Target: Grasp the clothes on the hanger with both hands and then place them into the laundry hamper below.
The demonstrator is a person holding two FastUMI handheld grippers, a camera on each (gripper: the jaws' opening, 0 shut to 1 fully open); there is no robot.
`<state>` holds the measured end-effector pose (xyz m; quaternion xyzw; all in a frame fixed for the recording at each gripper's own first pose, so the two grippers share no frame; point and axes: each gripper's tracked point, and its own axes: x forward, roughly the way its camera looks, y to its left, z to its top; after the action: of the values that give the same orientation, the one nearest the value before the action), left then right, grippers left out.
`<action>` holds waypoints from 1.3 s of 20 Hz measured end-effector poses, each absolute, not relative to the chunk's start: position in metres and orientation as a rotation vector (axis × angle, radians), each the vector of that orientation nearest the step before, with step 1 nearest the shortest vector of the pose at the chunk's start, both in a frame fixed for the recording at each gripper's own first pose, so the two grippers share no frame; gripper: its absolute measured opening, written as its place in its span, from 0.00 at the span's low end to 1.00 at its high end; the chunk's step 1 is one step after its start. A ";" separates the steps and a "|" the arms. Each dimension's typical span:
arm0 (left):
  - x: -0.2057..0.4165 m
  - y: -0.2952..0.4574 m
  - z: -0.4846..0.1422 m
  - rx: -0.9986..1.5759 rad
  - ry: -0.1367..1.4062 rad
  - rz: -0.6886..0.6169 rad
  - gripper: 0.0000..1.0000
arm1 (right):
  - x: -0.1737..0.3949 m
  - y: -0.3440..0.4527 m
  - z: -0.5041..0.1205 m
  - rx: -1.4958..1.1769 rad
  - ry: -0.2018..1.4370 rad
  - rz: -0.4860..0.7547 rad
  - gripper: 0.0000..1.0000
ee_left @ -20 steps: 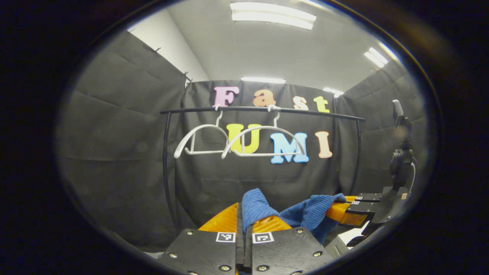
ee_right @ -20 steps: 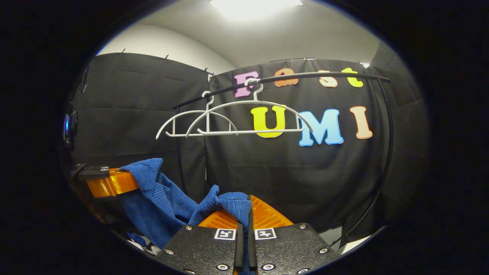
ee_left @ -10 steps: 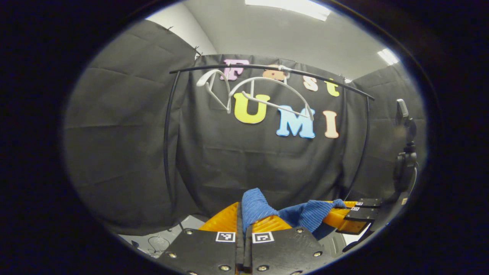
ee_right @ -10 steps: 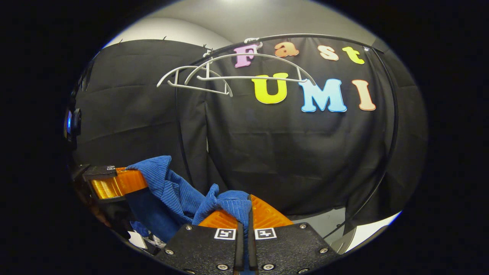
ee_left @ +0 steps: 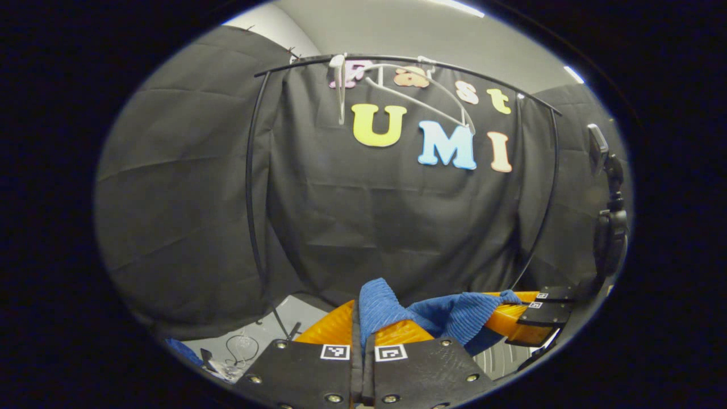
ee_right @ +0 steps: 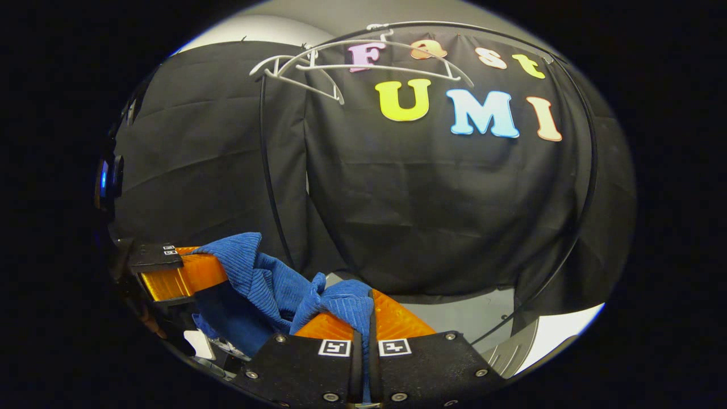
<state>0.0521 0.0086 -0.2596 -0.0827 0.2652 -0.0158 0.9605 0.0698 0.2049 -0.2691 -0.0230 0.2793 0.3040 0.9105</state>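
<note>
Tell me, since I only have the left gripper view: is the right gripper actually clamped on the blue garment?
Observer: Yes. In the right gripper view the right gripper has both fingers closed on a fold of the blue garment.
Operator: How does the cloth run between the grippers?
Observer: From that fold it goes up and over the left gripper, and part of it hangs down below that gripper.
Operator: Is anything left on the hangers?
Observer: No. The right gripper view shows both white hangers broadside, and they are bare.
</note>
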 end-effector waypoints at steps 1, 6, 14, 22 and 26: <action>0.051 0.007 -0.267 -0.160 0.558 -0.035 0.01 | 0.067 0.204 -0.279 -0.056 0.597 0.625 0.04; 0.033 -0.001 -0.307 -0.143 0.669 -0.041 0.01 | 0.061 0.194 -0.318 -0.106 0.676 0.619 0.04; 0.004 0.000 -0.372 -0.129 0.850 -0.024 0.01 | 0.050 0.188 -0.364 -0.158 0.801 0.590 0.06; -0.026 -0.007 -0.410 -0.154 0.963 -0.030 0.15 | 0.020 0.177 -0.375 -0.133 0.885 0.594 0.40; -0.020 0.001 -0.376 -0.099 0.884 -0.032 0.88 | 0.018 0.175 -0.366 -0.131 0.871 0.585 0.93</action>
<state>-0.0198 0.0013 -0.3762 -0.0480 0.4274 -0.0157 0.9026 0.0180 0.1746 -0.3658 -0.0624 0.4154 0.2791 0.8635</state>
